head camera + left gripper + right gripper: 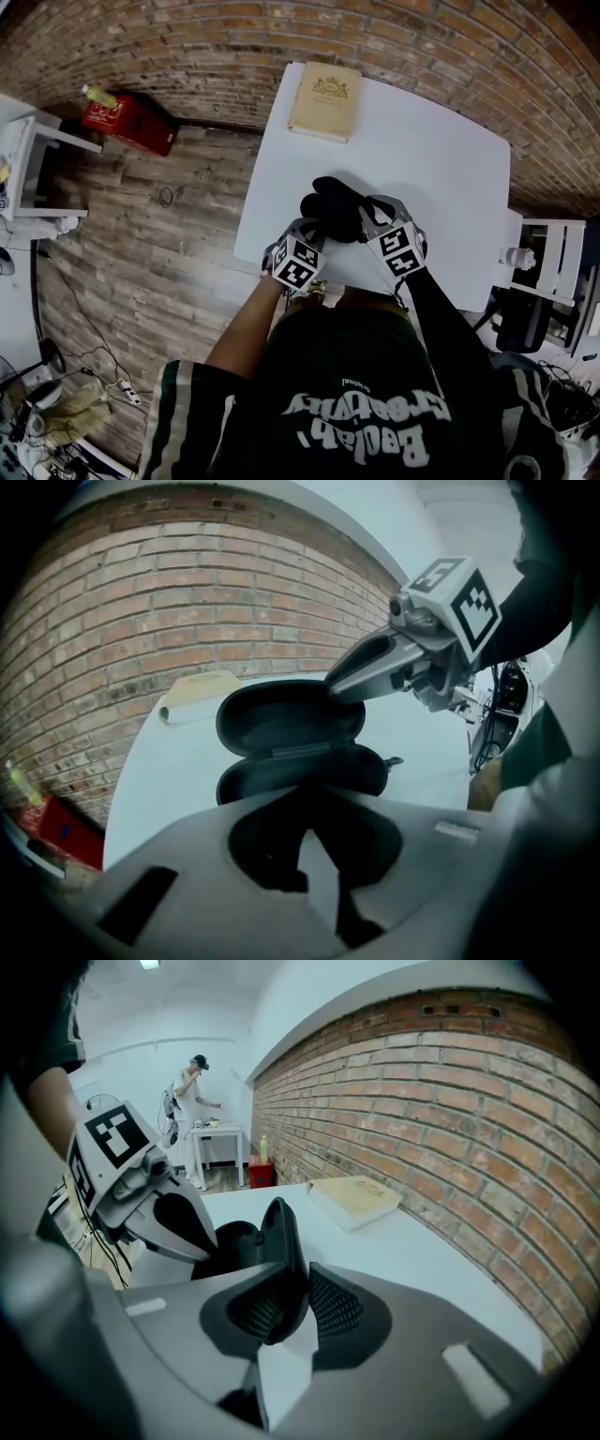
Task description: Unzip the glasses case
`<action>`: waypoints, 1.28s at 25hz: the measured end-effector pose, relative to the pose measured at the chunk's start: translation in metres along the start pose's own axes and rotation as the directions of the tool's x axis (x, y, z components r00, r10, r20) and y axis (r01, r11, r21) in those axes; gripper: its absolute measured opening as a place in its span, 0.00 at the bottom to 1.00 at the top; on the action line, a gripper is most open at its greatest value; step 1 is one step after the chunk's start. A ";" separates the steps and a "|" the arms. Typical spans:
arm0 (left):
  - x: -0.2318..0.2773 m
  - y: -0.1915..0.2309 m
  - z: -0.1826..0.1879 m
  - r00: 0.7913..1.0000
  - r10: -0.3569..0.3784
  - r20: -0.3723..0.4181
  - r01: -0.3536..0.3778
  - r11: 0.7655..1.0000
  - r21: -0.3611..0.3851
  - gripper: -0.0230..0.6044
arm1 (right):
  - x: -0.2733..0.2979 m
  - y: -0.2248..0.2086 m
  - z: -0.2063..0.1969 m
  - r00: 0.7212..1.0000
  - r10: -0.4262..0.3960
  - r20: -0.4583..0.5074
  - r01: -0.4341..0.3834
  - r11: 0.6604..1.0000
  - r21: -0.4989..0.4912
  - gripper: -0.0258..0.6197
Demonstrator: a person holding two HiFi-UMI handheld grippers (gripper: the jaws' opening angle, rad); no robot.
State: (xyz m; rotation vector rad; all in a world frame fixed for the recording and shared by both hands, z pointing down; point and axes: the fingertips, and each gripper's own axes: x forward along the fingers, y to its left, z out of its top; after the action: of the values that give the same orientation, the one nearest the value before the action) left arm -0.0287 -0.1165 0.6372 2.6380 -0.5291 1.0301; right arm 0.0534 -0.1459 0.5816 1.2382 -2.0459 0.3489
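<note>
A: On the white table (441,169), near your edge, is the case (286,722) unzipped?

B: Yes. Its lid (279,1232) stands up, pinched in your right gripper (292,1309). Your left gripper (309,846), jaws together, sits against the bottom half. Nothing's left to unzip.

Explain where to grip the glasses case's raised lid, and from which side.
Take the lid at its free rim, opposite the hinge, edge-on from the right. It stands nearly upright, so its thin wall can be pinched; the domed back cannot.

Book (324,101) behind glasses case (336,208) on table (441,169)
</note>
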 end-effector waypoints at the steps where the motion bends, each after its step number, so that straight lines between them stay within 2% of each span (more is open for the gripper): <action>1: 0.000 0.001 0.000 1.000 0.002 0.002 -0.002 1.000 -0.008 0.06 | 0.003 -0.005 -0.003 1.000 -0.001 -0.013 0.001 1.000 0.011 0.17; 8: -0.002 0.004 -0.002 1.000 0.011 0.008 -0.010 0.999 -0.033 0.05 | 0.029 -0.022 -0.030 0.991 0.005 -0.134 0.005 0.997 0.078 0.09; 12: -0.002 0.005 -0.005 1.000 0.017 0.010 -0.017 0.999 -0.042 0.05 | 0.042 -0.020 -0.055 0.979 0.067 -0.194 -0.024 0.977 0.212 0.12; 14: -0.003 0.006 -0.006 1.000 0.019 0.016 -0.018 0.998 -0.054 0.05 | 0.045 -0.020 -0.061 0.981 0.094 -0.171 -0.038 0.951 0.308 0.12; 16: -0.003 0.006 -0.007 1.000 0.023 0.021 -0.022 0.998 -0.063 0.05 | 0.045 -0.020 -0.060 0.983 0.103 -0.155 -0.043 0.935 0.352 0.12; 19: -0.003 0.008 -0.005 0.999 0.025 0.026 -0.023 0.998 -0.062 0.05 | 0.044 -0.018 -0.059 0.983 0.093 -0.161 -0.033 0.941 0.337 0.12; 22: -0.006 0.009 0.001 0.998 0.032 0.056 -0.029 0.998 -0.054 0.06 | 0.038 -0.015 -0.054 0.986 0.083 -0.146 -0.029 0.940 0.340 0.20; 26: -0.014 0.014 0.012 0.993 0.049 0.104 -0.043 0.997 -0.060 0.06 | 0.026 -0.012 -0.038 0.995 0.055 -0.085 -0.026 0.949 0.314 0.26; 32: -0.035 0.026 0.029 0.982 0.092 0.165 -0.083 0.995 -0.063 0.07 | -0.005 -0.016 -0.009 0.998 -0.048 0.035 0.035 0.951 0.307 0.28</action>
State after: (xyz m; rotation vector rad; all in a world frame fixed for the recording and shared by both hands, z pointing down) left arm -0.0463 -0.1427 0.5949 2.6871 -0.7056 0.8075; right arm 0.0729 -0.1454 0.5823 1.4821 -2.0513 0.6454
